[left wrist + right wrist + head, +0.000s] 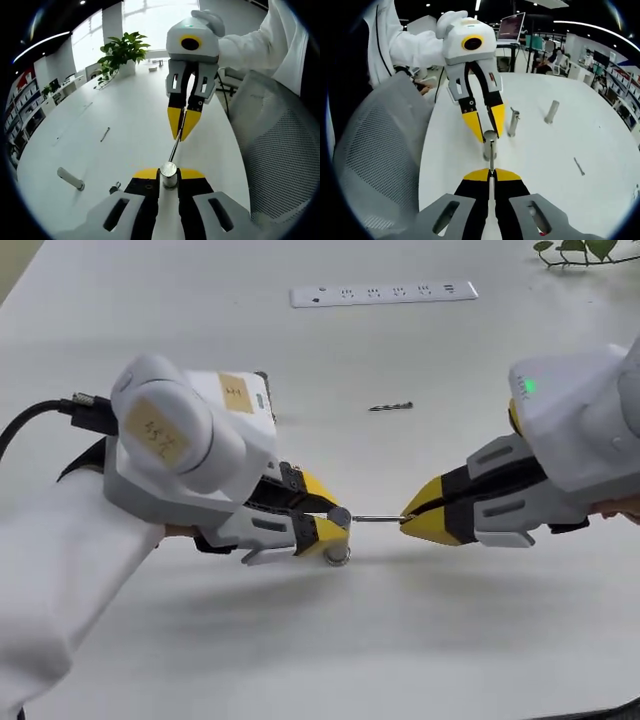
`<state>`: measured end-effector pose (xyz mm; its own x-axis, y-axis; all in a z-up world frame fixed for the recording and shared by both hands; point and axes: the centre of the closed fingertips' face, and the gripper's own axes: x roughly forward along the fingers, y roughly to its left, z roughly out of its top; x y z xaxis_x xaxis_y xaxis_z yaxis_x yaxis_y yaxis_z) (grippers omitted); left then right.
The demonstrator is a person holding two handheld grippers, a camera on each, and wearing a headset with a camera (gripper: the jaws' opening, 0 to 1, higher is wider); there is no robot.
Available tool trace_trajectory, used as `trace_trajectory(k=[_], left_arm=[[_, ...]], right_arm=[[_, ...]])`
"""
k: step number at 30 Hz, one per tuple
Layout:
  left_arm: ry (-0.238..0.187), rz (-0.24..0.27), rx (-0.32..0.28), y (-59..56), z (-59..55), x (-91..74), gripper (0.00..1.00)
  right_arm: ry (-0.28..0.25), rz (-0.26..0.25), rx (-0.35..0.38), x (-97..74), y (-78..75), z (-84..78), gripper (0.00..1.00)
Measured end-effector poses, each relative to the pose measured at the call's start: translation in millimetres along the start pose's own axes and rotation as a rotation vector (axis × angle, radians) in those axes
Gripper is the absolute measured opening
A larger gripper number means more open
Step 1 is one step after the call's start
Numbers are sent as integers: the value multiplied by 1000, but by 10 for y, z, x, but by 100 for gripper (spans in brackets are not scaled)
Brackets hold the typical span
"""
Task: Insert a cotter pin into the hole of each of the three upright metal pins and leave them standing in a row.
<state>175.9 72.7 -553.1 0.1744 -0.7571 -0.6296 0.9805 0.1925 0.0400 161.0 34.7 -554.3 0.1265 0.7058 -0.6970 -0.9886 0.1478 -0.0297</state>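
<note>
A short upright metal pin [340, 532] stands on the white table, with my left gripper [338, 528] shut on its upper part. In the left gripper view the pin [170, 175] sits between the yellow jaw tips. My right gripper [405, 519] is shut on a thin cotter pin [378, 518] held level, its free end touching the top of the metal pin. The right gripper view has the cotter pin [491, 159] running from my right gripper [491, 173] to the metal pin [490, 142]. Whether its tip is inside the hole is hidden.
Two more metal pins [513, 122] [551, 111] stand behind the left gripper [485, 127]. A loose cotter pin [390, 407] lies farther back on the table. A white power strip [385, 293] lies at the far edge, and a plant [585, 250] at the far right corner.
</note>
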Motion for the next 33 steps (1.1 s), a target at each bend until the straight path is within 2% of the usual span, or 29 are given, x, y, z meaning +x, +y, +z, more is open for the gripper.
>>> trace_trajectory(k=[13, 18, 27, 33], left_arm=[[7, -13, 1, -12, 2, 4, 10], [12, -12, -2, -7, 0, 8, 10], [13, -11, 0, -15, 4, 11, 10], [16, -13, 8, -18, 12, 18, 10]], right_arm=[[10, 11, -19, 57, -19, 4, 0], [16, 13, -50, 65, -35, 0, 0], [-8, 39, -122, 39, -34, 21, 0], [-21, 53, -141, 52, -48, 48, 0]])
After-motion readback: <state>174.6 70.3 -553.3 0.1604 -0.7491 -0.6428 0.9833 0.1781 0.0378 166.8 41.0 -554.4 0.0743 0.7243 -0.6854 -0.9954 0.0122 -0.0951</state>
